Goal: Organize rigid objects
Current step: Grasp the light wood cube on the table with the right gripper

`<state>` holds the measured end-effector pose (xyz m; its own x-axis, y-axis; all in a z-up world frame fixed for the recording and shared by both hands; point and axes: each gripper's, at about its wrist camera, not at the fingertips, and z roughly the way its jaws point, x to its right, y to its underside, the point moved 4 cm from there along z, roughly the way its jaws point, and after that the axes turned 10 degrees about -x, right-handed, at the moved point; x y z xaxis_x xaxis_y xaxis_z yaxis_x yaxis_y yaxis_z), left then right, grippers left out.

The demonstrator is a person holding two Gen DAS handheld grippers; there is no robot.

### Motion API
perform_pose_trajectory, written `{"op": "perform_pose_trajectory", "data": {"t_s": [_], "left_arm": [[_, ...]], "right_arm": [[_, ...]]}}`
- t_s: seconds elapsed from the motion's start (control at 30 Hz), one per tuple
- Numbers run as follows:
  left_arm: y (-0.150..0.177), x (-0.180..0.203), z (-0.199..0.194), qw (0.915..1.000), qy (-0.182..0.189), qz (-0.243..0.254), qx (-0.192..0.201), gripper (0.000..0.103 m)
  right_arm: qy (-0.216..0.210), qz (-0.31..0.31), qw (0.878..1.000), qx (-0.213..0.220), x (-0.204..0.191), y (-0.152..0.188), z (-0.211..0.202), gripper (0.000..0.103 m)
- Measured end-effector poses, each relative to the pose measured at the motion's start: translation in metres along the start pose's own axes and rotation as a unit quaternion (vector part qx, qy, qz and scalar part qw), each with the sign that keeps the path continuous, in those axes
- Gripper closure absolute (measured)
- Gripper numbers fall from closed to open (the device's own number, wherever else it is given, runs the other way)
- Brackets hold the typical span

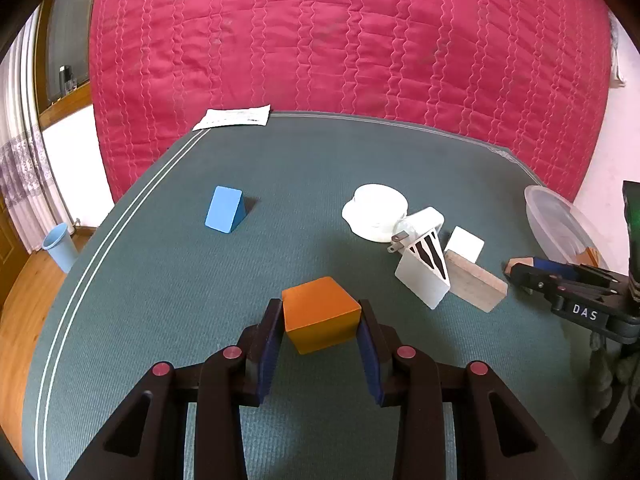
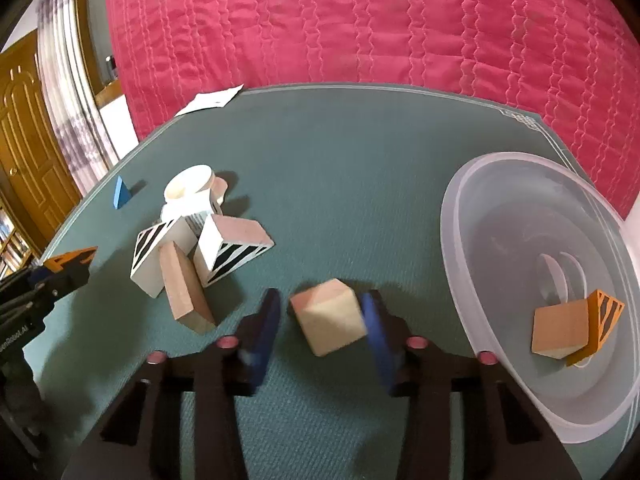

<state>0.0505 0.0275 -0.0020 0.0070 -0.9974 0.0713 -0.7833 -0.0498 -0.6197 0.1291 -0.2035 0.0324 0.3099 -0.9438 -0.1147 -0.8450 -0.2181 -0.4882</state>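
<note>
Left gripper (image 1: 320,320), pitched downward, black linkage arms converging forward; its two blue-padded fingers (image 1: 269,344) press both sides of an orange block (image 1: 320,322) held between them. Right gripper (image 2: 322,320), likewise pitched downward and motion-blurred; a pale wooden block (image 2: 328,320) sits between its blue fingers (image 2: 378,336), the right-side finger against the block, a narrow gap visible at the left-side finger. In the left wrist view the right gripper appears beyond the right-side finger.
</note>
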Motion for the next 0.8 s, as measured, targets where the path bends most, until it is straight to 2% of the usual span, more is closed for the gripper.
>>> {"op": "perform_pose_trajectory", "data": {"t_s": [0.3,0.5,0.8], "left_arm": [[0.002,0.002,0.002,1.0000,-0.002,0.001,-0.006,0.065],[0.002,0.003,0.003,1.0000,-0.004,0.003,-0.008,0.065],[0.002,0.005,0.002,0.9999,-0.006,0.007,-0.010,0.065]], "right_arm": [[-0.003,-0.003,1.000,0.000,-0.005,0.008,-0.003,0.066],[-0.025,0.011,1.000,0.003,-0.006,0.018,-0.011,0.066],[-0.061,0.036,0.997,0.039,-0.003,0.029,-0.041,0.066]]}}
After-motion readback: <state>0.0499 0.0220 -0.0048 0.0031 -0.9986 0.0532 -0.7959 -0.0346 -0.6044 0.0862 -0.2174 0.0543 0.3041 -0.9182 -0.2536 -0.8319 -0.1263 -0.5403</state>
